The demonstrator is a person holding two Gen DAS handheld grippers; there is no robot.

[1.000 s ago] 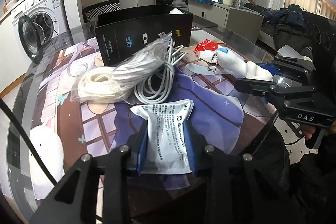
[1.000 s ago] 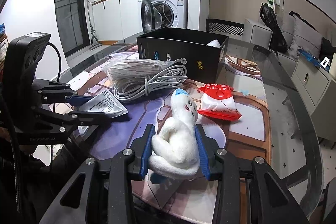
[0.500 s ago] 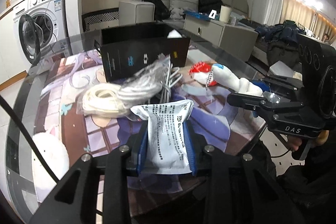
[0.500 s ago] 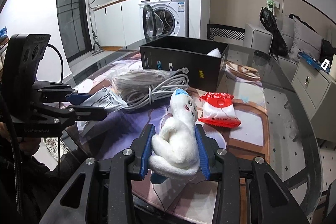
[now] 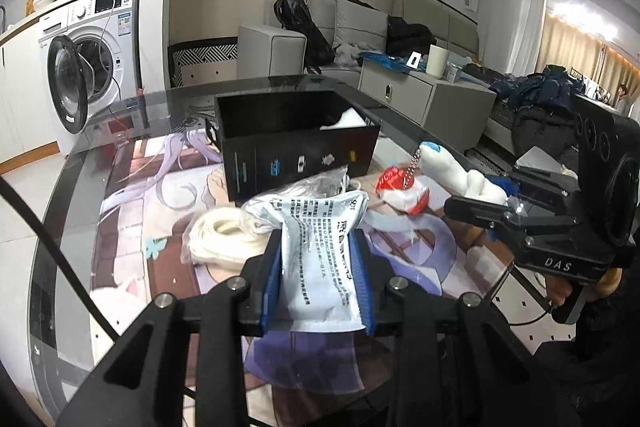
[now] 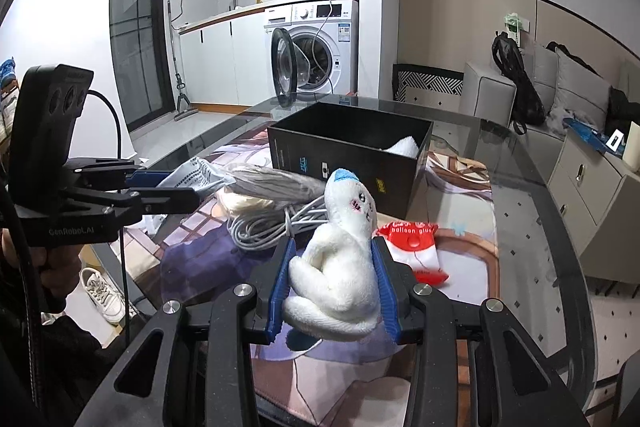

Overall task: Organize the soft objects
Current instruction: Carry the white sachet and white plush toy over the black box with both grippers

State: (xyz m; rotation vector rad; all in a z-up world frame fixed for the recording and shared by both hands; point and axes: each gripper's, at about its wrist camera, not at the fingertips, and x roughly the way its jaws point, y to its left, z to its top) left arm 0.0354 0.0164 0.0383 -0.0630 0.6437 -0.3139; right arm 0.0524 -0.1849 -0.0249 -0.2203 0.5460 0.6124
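Note:
My left gripper (image 5: 318,281) is shut on a white printed sachet (image 5: 320,251) and holds it above the table; it also shows in the right wrist view (image 6: 192,173). My right gripper (image 6: 332,291) is shut on a white plush toy (image 6: 340,259) with a blue cap, lifted off the table; the toy shows in the left wrist view (image 5: 452,173). An open black box (image 5: 296,143) stands beyond both, with something white in its far right corner (image 6: 404,147). A red and white balloon-glue packet (image 6: 416,247) lies on the mat.
A coil of grey cable (image 6: 264,227) and bagged white cord (image 5: 224,235) lie in front of the box on the printed mat (image 5: 160,187). The glass table's edge (image 6: 560,227) curves at the right. A washing machine (image 5: 88,59) stands behind with its door open.
Both grippers have risen and moved toward the black box, each still holding its object. The sachet and the plush toy are higher above the mat than before.

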